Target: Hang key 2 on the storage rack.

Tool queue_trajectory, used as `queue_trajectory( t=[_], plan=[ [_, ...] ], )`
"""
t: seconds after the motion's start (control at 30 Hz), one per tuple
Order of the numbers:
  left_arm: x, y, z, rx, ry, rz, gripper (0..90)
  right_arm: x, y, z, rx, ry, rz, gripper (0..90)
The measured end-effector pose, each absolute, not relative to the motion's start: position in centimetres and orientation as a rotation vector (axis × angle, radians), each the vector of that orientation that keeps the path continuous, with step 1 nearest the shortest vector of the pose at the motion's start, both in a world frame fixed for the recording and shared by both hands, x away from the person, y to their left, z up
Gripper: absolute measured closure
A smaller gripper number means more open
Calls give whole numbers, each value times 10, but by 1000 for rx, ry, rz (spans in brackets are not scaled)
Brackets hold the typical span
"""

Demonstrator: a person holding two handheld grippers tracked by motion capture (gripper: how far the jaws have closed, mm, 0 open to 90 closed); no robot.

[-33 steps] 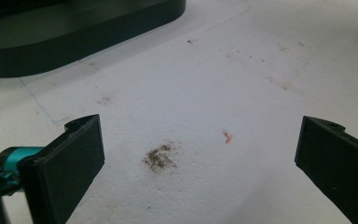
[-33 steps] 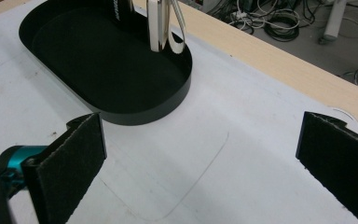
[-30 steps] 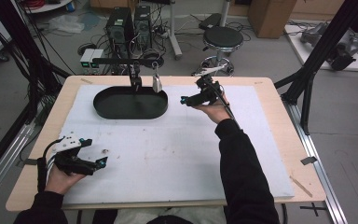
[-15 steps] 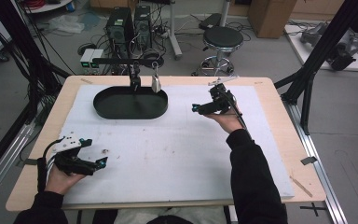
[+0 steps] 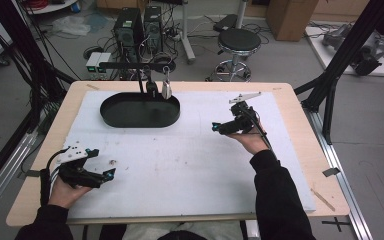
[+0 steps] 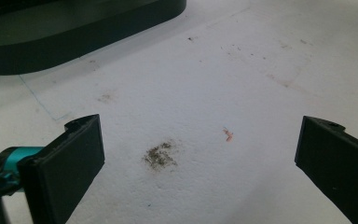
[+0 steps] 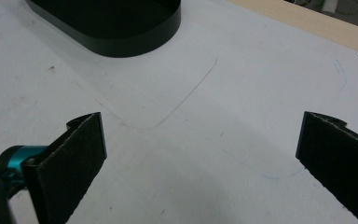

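A black oval tray (image 5: 139, 110) sits at the back of the white mat (image 5: 190, 160), left of centre; its rim also shows in the left gripper view (image 6: 74, 32) and the right gripper view (image 7: 121, 28). Two small tools hang from a black bar (image 5: 135, 65) over the tray's far edge: a dark one (image 5: 151, 88) and a silvery one (image 5: 166, 89). My left gripper (image 5: 107, 174) rests open at the mat's front left, nothing between its jaws. My right gripper (image 5: 215, 127) hovers open over the mat right of centre, pointing left toward the tray, and holds nothing.
A small dark smudge (image 6: 159, 156) and a pink fleck (image 6: 228, 135) mark the mat between the left jaws. Faint pen outlines (image 7: 186, 95) cross the mat near the tray. The wooden table edge (image 5: 300, 115) borders the mat on the right. Black frame posts (image 5: 330, 95) stand at the corners.
My right gripper has drawn back from beside the tray, moving right and toward the person. The left gripper has stayed put.
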State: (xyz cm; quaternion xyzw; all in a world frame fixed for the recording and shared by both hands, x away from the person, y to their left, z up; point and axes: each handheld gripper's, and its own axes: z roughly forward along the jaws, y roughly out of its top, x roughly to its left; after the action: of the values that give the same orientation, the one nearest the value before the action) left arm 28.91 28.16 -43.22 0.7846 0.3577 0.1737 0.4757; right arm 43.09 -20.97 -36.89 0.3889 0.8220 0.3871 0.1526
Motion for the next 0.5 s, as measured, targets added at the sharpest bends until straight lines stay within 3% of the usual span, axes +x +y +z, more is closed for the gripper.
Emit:
queue_trajectory(
  t=[0.5],
  plan=[
    [289,281,-433,1927,884,426,17,401,-241,-388,1155,2320,1101,8]
  ],
)
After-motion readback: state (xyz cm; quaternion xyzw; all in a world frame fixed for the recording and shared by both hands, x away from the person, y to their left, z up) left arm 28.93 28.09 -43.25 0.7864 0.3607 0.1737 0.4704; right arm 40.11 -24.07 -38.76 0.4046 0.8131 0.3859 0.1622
